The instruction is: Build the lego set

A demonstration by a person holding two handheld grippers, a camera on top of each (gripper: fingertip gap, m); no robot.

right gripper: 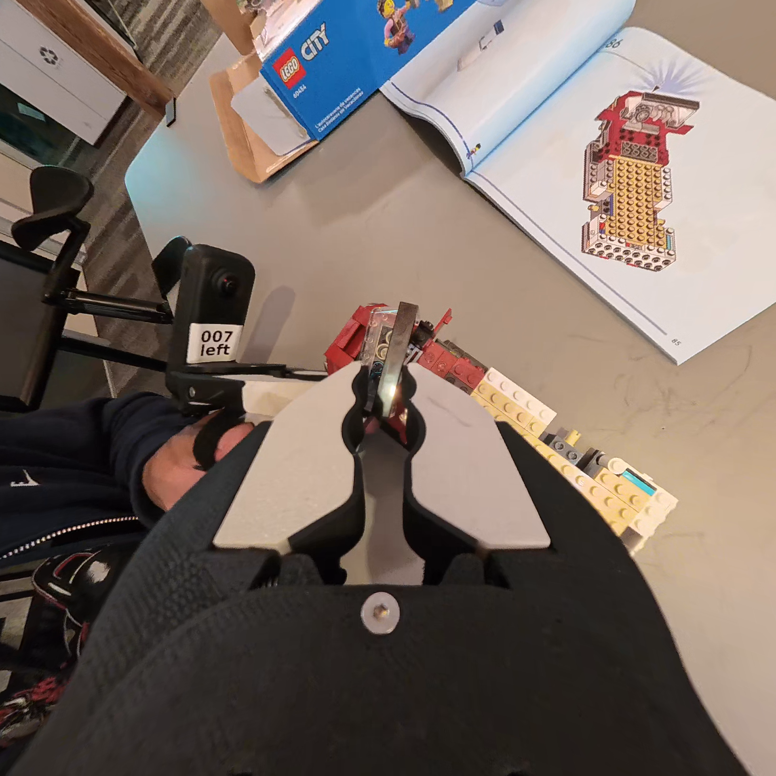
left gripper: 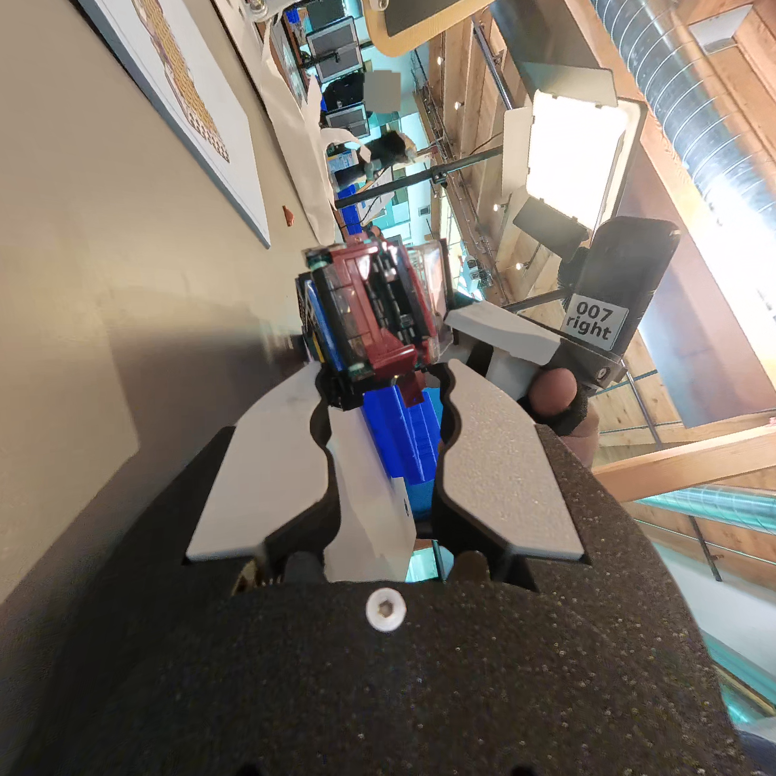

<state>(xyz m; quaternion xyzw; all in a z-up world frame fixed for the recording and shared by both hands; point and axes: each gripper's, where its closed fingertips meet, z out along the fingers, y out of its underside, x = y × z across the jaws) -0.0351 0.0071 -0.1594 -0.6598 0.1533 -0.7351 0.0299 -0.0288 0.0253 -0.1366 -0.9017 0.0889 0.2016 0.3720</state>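
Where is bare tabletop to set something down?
Free: grey tabletop between the blue cardboard toy box, the open instruction booklet and the red-and-tan brick vehicle model; also right of the model, below the booklet. Crowded: around both hand-held grippers at the model's red end.

Bare grey tabletop lies open at centre frame; an open instruction booklet blocks the upper right, a blue box the top, the brick model the right.
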